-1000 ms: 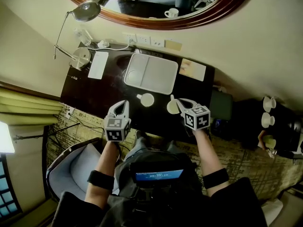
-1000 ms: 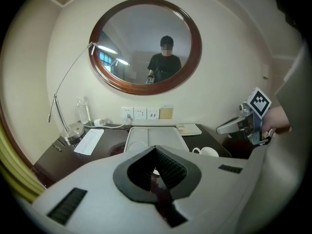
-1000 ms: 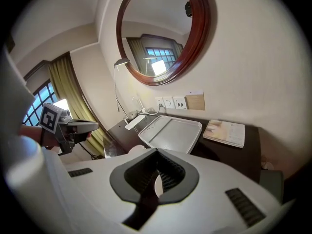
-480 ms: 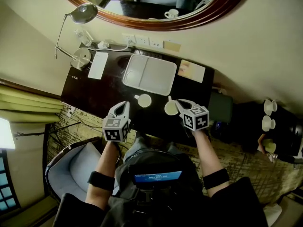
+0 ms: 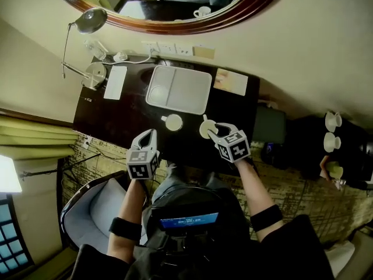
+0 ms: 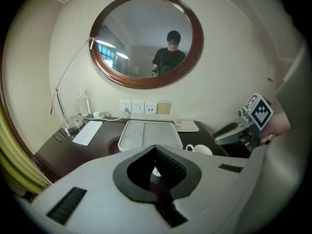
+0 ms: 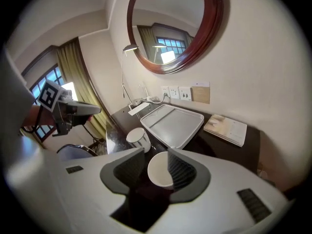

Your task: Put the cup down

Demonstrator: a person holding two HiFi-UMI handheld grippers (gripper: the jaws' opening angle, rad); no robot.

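Observation:
A white cup (image 5: 205,130) stands on the dark desk (image 5: 116,118), right of a second white cup (image 5: 173,122). My right gripper (image 5: 211,127) sits around it. In the right gripper view the cup (image 7: 158,172) lies between the jaws of that gripper (image 7: 157,167), which have just been opening. There is a gap at the left pad, and the right pad covers the cup's far side. My left gripper (image 5: 150,135) hovers at the desk's front edge, shut and empty (image 6: 156,167). From it I see the handled cup (image 6: 199,149) and the right gripper (image 6: 243,130).
A white tray (image 5: 178,90) lies behind the cups, near the wall. A desk lamp (image 5: 87,22) and a white pad (image 5: 115,81) are at the left, a booklet (image 5: 231,81) at the right. A chair (image 5: 87,214) is below left. More cups (image 5: 332,121) stand far right.
The right gripper has come down a little with the cup, and its jaws have parted around it. The left gripper has hardly moved.

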